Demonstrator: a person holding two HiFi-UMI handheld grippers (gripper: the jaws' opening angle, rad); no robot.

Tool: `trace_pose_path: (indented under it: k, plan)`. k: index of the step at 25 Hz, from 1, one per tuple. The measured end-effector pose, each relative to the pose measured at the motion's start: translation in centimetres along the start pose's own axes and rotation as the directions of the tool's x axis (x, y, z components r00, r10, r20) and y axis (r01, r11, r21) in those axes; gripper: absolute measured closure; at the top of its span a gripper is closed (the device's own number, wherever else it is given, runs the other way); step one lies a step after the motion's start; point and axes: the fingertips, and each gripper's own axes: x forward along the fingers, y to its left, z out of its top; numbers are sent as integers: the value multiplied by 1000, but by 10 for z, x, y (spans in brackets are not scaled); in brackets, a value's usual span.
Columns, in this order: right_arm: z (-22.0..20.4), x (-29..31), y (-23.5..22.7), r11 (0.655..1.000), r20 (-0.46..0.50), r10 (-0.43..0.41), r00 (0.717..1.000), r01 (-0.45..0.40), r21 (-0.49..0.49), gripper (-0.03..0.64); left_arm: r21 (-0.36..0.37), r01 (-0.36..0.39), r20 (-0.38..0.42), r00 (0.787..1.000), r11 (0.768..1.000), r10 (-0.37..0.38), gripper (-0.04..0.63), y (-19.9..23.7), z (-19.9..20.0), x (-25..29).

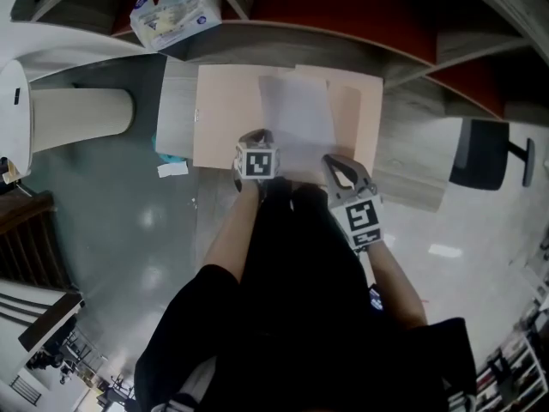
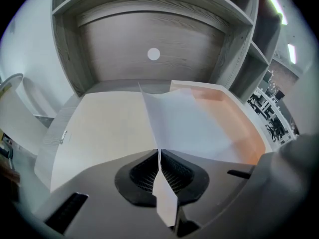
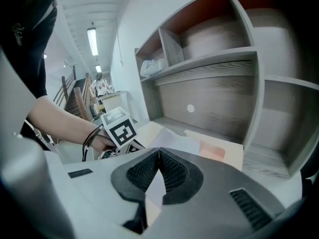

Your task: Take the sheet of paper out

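Note:
A tan folder [image 1: 223, 114] lies open on the grey shelf board, and a white sheet of paper [image 1: 296, 114] rests on its middle. My left gripper [image 1: 256, 136] is at the sheet's near edge. In the left gripper view its jaws [image 2: 159, 156] are shut on the paper [image 2: 184, 128], which rises in a fold over the folder [image 2: 104, 128]. My right gripper [image 1: 336, 161] sits at the folder's near edge, just right of the sheet. In the right gripper view it [image 3: 158, 156] is shut on a thin pale edge that looks like the folder [image 3: 219, 151].
A grey shelf unit [image 2: 149, 29] with back wall and side dividers closes in the board. A plastic pack [image 1: 171, 11] lies on the shelf to the far left. A white cylinder [image 1: 77, 114] stands at the left, and a dark chair [image 1: 485, 153] at the right.

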Motion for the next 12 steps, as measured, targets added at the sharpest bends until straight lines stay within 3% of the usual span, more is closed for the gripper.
trace_pose_path:
  k: [7, 12]
  plan:
    - [-6, 4, 14, 1000, -2, -12, 1000, 12, 13, 600, -43, 5, 22, 1000, 999, -4, 538, 23, -3, -2]
    - [-12, 3, 24, 998, -18, -50, 999, 51, 28, 600, -30, 20, 37, 999, 999, -19, 538, 39, 2, -4]
